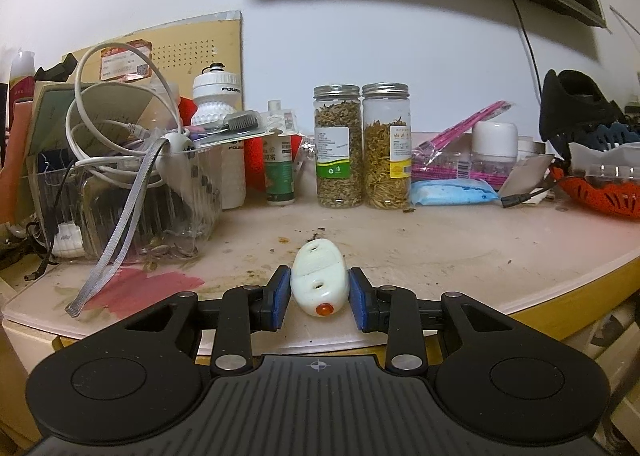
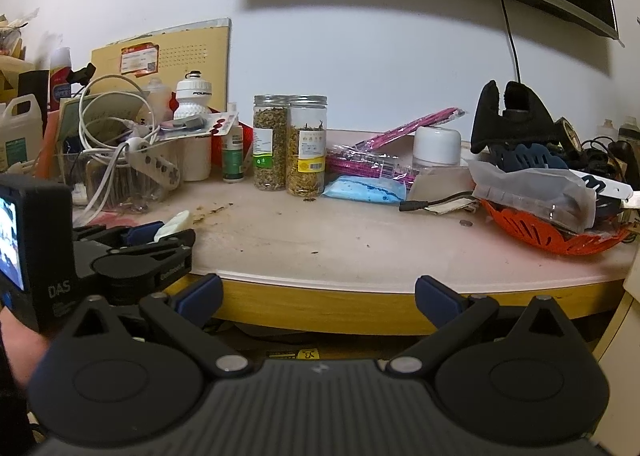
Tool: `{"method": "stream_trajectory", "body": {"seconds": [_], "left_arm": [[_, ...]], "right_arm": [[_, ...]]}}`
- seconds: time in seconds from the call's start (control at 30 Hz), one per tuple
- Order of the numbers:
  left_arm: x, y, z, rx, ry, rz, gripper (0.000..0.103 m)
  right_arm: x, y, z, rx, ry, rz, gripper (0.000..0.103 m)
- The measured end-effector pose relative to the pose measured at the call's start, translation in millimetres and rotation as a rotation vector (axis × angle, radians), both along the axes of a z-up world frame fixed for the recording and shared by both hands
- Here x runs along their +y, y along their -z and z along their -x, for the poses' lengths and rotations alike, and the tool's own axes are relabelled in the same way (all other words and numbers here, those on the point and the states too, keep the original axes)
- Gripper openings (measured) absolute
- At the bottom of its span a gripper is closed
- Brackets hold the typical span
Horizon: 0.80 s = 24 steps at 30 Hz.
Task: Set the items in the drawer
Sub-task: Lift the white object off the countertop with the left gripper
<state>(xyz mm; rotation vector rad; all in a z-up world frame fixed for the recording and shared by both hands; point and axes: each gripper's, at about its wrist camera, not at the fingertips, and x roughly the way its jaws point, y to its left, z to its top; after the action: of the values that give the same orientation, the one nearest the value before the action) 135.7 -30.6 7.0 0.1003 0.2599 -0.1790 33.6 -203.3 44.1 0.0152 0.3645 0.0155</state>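
Left wrist view: showing the left gripper [image 1: 320, 290] clenched on a small white oval device [image 1: 318, 278] with an orange button at its near end, blue pads [image 1: 280, 296] pressing its two sides. Lying on the pinkish tabletop [image 1: 440, 256] near the front edge, long axis pointing away from the camera. Standing further back, side by side and touching: two clear jars [image 1: 362, 145] with metal lids, filled with dried herbs. Sitting to their left, a green-labelled bottle [image 1: 279, 159] and a white sports bottle [image 1: 216, 103]; further left, a clear plastic bin [image 1: 132, 199] overflowing with white cables. Lying to the jars' right, a blue packet [image 1: 452, 191] and a pink-striped wrapper [image 1: 460, 147], with an orange basket [image 1: 600, 195] at the far right.

Right wrist view: showing the right gripper [image 2: 318, 296] released, blue pads spread wide with nothing between them, hovering off the table's yellow front edge [image 2: 320, 308]. Appearing at the left, the left gripper [image 2: 160, 236] gripping the white device [image 2: 174, 224] on the tabletop. No drawer recognisable in either view.
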Motion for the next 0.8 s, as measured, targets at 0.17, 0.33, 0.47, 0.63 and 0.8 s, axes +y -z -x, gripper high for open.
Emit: {"method": "stream_trajectory", "body": {"seconds": [0.17,0.33,0.47,0.63,0.8], "left_arm": [[1,-3,6,-0.003,-0.003,-0.004,0.030],[3,-6,15,-0.001,-0.002,-0.004,0.030],[5,-9,25,0.004,-0.005,-0.002,0.030],[8,-10,41,0.014,-0.002,-0.003,0.030],[10,-12,58,0.024,0.002,-0.001,0.030]], "right_arm": [[-1,0,-1,0.000,0.004,0.005,0.103],[-1,1,-1,0.000,0.013,0.017,0.102],[0,1,0,-0.001,0.014,0.024,0.103],[1,1,3,-0.005,0.019,0.041,0.102],[1,1,4,-0.008,0.023,0.048,0.102]]}}
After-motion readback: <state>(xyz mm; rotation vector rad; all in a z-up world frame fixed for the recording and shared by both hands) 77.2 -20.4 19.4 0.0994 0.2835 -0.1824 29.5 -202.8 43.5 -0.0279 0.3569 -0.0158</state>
